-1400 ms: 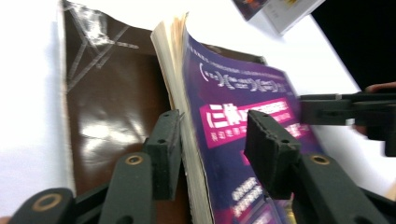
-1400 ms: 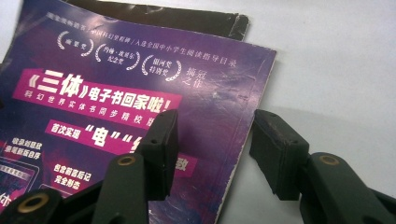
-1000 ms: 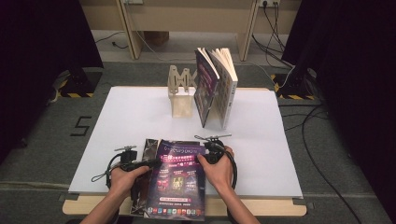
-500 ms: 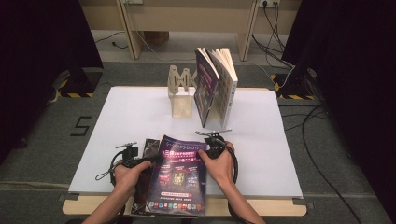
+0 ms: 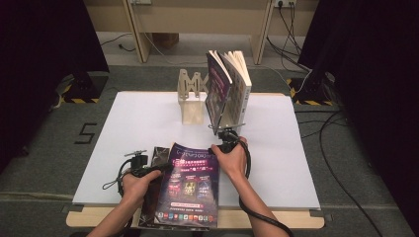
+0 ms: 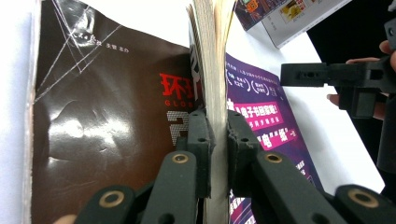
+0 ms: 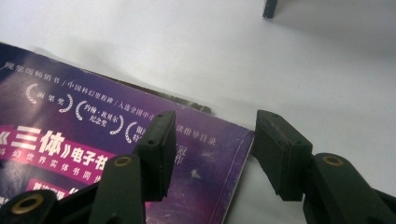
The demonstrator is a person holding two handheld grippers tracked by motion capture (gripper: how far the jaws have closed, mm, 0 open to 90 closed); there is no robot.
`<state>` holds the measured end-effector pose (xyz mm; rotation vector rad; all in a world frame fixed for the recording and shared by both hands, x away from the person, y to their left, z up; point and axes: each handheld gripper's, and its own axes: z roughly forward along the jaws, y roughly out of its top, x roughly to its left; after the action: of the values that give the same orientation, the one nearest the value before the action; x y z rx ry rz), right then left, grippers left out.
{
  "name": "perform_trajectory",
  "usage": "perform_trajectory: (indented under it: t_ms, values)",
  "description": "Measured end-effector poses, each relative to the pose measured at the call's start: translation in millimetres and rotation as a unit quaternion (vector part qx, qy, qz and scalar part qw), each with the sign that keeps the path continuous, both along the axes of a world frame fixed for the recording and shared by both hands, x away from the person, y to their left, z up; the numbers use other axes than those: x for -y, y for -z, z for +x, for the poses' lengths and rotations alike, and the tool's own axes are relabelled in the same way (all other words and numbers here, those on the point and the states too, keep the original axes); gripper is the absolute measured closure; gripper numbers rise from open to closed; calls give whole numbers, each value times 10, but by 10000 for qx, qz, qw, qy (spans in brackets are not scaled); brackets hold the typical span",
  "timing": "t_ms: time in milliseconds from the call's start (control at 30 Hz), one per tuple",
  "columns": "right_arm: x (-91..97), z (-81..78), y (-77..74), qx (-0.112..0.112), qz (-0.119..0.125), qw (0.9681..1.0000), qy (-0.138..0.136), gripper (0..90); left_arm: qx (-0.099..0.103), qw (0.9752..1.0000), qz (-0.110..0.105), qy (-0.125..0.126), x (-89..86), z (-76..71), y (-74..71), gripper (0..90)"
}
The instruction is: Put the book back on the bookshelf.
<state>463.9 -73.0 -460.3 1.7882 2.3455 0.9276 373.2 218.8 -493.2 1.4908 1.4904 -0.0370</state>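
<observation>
A purple magazine lies at the near edge of the white tabletop, partly over a dark brown magazine. My left gripper is shut on the purple magazine's left edge; in the left gripper view both pads squeeze the stack of pages, with the brown cover to their left and the purple cover to their right. My right gripper sits open at the magazine's far right corner. In the right gripper view that corner lies under the spread jaws of the right gripper.
A wooden book stand stands at the back of the table, with upright books leaning just right of it. Cables run over the floor on the right. The table's wooden front edge is close to the person's forearms.
The right hand has slid away from the person along the magazine's right edge to its far corner. The left hand has kept its grip and place.
</observation>
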Motion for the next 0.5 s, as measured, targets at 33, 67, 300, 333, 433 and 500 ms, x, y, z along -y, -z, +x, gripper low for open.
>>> perform_trajectory:
  t_ms: [33, 67, 300, 333, 433, 500]
  values:
    - [0, 11, 16, -29, -36, 10000, -18, 490, 5, 10000, 16, 14, 2, 1, -1, 816]
    - [-2, 18, 29, -53, -62, 10000, -15, 493, 18, 10000, 45, 43, 2, 3, -1, 814]
    - [9, 31, 83, -97, 26, 9999, 14, 489, 20, 9990, 378, 221, 0, 31, -51, 781]
    - [5, 32, 82, -95, 13, 10000, -7, 487, 16, 9986, 450, 265, -7, 36, -59, 761]
    - [-9, 34, 80, -79, -20, 9999, -58, 481, 81, 9965, 768, 316, -63, 7, -117, 692]
    - [-9, 31, 83, -67, -27, 10000, -58, 478, 114, 9959, 804, 409, -93, -38, -164, 658]
